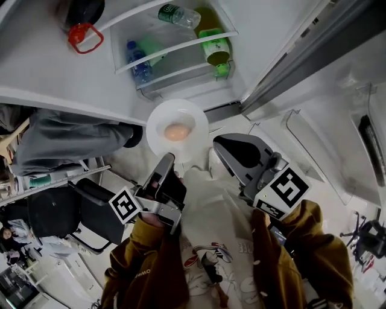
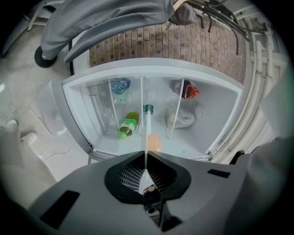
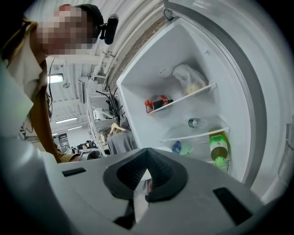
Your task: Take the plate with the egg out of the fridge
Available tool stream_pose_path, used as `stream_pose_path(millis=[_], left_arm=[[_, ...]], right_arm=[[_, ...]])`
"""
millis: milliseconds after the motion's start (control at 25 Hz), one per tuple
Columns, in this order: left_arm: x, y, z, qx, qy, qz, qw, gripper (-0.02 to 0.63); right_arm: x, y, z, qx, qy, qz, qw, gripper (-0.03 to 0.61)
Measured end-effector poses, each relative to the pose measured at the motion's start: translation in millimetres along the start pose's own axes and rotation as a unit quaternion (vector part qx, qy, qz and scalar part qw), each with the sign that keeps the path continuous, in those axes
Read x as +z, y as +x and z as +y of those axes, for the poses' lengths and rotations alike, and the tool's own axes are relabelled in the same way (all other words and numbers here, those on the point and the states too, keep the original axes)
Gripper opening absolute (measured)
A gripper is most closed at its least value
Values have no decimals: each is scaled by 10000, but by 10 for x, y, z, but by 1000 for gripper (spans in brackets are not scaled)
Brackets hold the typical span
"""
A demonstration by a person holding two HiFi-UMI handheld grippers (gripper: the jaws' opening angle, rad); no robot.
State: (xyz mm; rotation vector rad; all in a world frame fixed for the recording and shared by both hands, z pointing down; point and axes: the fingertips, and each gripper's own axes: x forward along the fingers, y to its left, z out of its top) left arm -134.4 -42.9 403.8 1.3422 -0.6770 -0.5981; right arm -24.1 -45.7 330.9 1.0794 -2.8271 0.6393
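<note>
A white plate (image 1: 181, 114) with a brown egg (image 1: 177, 131) on it is held in the air in front of the open fridge door (image 1: 54, 66). My left gripper (image 1: 167, 158) is shut on the plate's near rim. In the left gripper view the plate (image 2: 147, 131) shows edge-on as a thin white line between the jaws, with the egg (image 2: 155, 142) just to its right. My right gripper (image 1: 219, 145) hangs beside the plate on the right, apart from it, shut with nothing in it. The right gripper view looks past the right gripper (image 3: 147, 155) at the door shelves.
The door shelves hold a green bottle (image 1: 216, 48), a blue bottle (image 1: 137, 65), a clear bottle (image 1: 178, 15) and a dark bottle with a red ring (image 1: 83, 27). A grey garment (image 1: 66, 137) hangs at left, above a black chair (image 1: 90, 211).
</note>
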Motion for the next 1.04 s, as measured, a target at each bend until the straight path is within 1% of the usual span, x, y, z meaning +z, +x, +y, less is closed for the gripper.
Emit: stream_pose_path(millis=[80,240,520,680,1040], left_arm=[[7,-44,-33,-5,11,4,10000,21],[23,-117,-91,-25,47,-8,10000,21],[95,-204,-133,-12,146,-9,9999,21],[47,-206,-112,17,84,10,10000,21],[43,-231,-122,24,50,-7,10000,21]], right_arm=[[-3,30,79,-47,-17,-14,10000,-6],[18,76,151,-115,134,-115,9998,-6],[0,156,236,-261,-56,-205,9994,-6],[-36,141,203,-451,-19,-195,9988,-6],[-16,141,217,-570,-106,-200,9981,-6]])
